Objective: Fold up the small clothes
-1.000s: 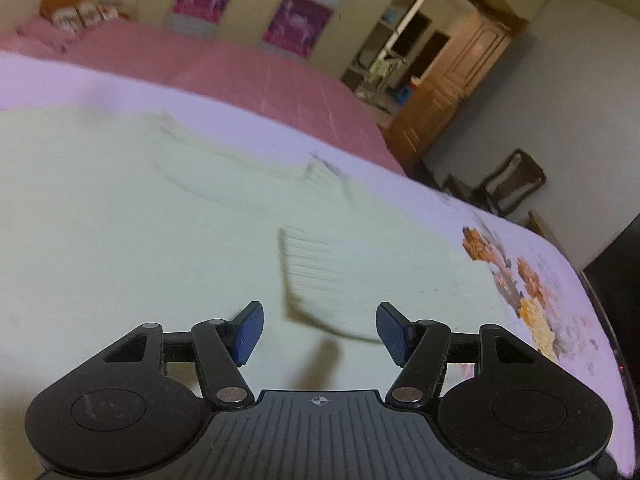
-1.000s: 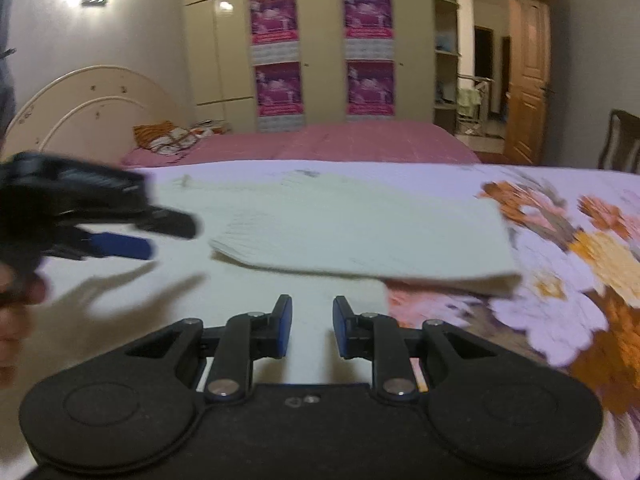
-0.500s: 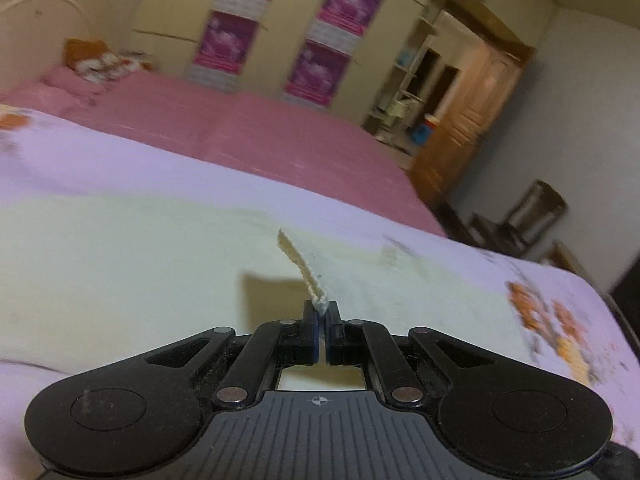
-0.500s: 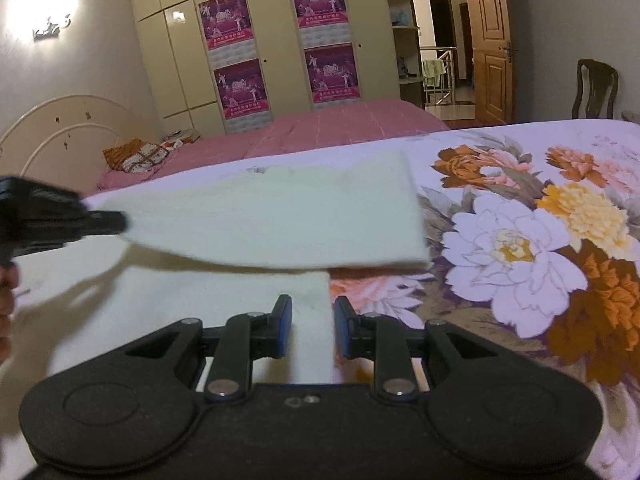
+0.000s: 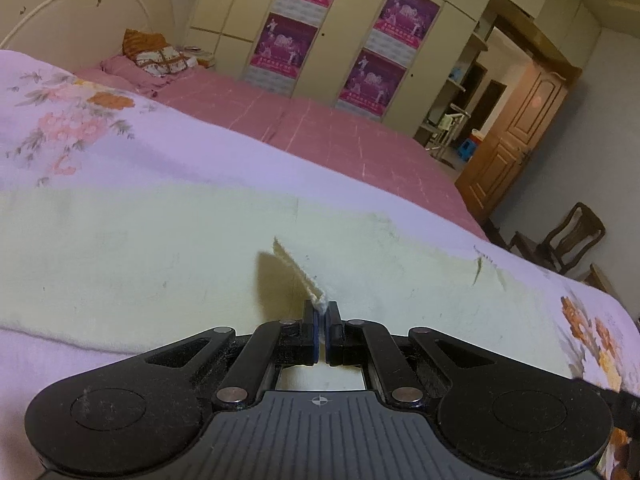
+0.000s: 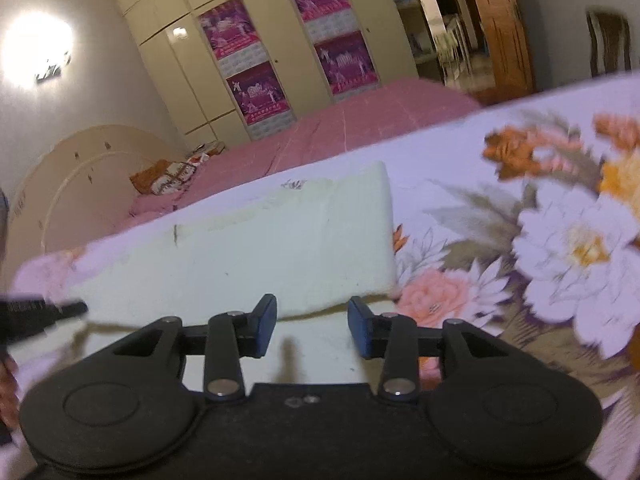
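A cream knit garment (image 5: 160,248) lies spread on the floral bedspread (image 5: 80,144). My left gripper (image 5: 322,312) is shut on the ribbed sleeve cuff (image 5: 298,272) and holds it lifted above the garment body. In the right wrist view the same garment (image 6: 256,256) shows with the sleeve folded across it. My right gripper (image 6: 312,326) is open and empty over the garment's near edge. The left gripper's tip (image 6: 44,312) shows at the left of that view.
A second bed with a pink cover (image 5: 320,136) lies beyond, with a headboard (image 5: 80,12) and pillows at the left. Wardrobes with posters (image 5: 352,40) line the back wall. A wooden door (image 5: 516,148) and chairs (image 5: 560,244) are at the right.
My left gripper closed on the sleeve cuff and carried it leftward across the garment. My right gripper opened wider and turned.
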`<action>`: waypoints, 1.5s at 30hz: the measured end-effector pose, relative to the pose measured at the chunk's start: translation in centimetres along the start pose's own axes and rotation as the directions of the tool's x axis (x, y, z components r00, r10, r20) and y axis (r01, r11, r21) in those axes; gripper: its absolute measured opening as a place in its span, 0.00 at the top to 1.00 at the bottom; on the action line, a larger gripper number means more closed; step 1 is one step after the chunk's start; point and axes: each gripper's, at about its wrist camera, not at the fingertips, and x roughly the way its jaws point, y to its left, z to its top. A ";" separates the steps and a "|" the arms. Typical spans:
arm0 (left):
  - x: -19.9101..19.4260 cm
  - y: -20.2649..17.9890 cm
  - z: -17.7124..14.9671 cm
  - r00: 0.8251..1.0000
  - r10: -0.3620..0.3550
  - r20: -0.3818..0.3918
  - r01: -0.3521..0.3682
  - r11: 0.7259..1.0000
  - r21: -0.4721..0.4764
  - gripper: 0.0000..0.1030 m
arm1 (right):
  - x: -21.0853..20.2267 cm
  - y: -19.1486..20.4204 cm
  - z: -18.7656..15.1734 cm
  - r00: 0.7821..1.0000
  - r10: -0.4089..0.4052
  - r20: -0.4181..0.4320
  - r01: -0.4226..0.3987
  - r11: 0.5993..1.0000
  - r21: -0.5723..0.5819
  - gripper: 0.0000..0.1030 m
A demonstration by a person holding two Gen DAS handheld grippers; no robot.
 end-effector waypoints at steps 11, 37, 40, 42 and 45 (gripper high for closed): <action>0.5 1.6 -2.1 1.000 0.004 -0.024 -0.004 0.999 -0.036 0.97 | 1.6 -3.2 0.2 0.999 0.021 -0.029 -0.014 0.977 0.211 0.70; -3.3 0.3 -2.0 0.979 0.141 0.150 -0.154 0.985 0.074 0.43 | -1.7 -3.6 1.6 0.999 -0.011 0.051 0.006 0.996 0.087 0.84; -2.0 -2.7 -1.7 0.987 0.082 0.136 -0.102 0.984 0.145 0.43 | 0.0 -2.3 2.4 0.999 -0.023 0.029 0.022 0.999 0.027 0.84; -0.4 -4.9 -1.9 0.993 0.056 0.102 -0.077 0.975 0.210 0.43 | 1.7 -0.5 2.7 1.000 -0.014 0.007 0.014 0.999 -0.045 0.84; 1.9 -6.1 -2.6 0.997 0.059 0.051 -0.070 0.966 0.248 0.43 | 4.0 1.9 2.1 0.999 -0.022 -0.036 0.015 0.982 -0.188 0.83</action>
